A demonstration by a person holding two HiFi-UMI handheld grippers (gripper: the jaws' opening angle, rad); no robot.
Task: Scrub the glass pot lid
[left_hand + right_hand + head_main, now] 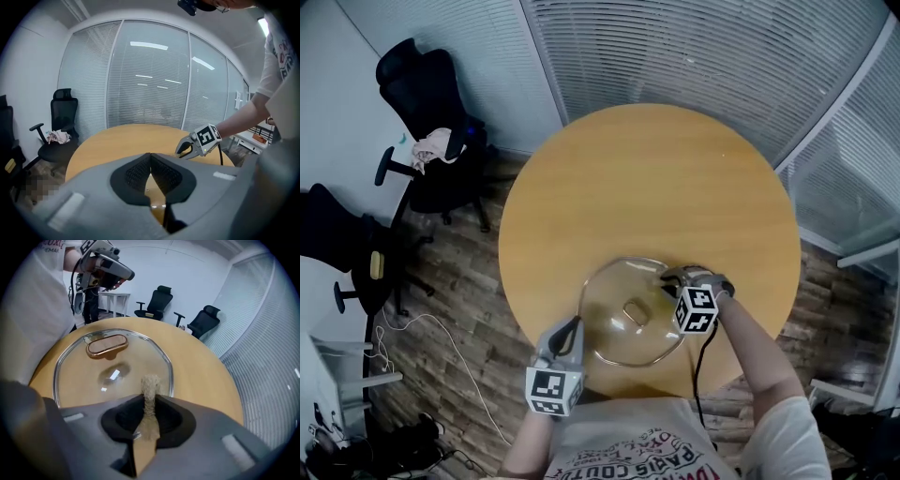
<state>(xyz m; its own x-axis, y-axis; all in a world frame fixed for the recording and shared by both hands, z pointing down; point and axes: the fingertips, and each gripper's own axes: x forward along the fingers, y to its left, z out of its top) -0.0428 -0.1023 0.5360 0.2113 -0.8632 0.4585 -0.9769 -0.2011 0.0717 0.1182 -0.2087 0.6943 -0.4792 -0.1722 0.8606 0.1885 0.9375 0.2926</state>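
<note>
My right tongs (149, 400) are clamped on a tan scrub pad (150, 383). Its tip is just over the near rim of the glass lid (112, 369), which lies flat on the round table (647, 169). My left tongs (151, 161) are pressed together on nothing, beyond the lid's far edge. I see no suds or streaks, so I judge the scrubbing is mostly undone. Nothing blocks me, and the office chairs (427, 103) stand well off.
</note>
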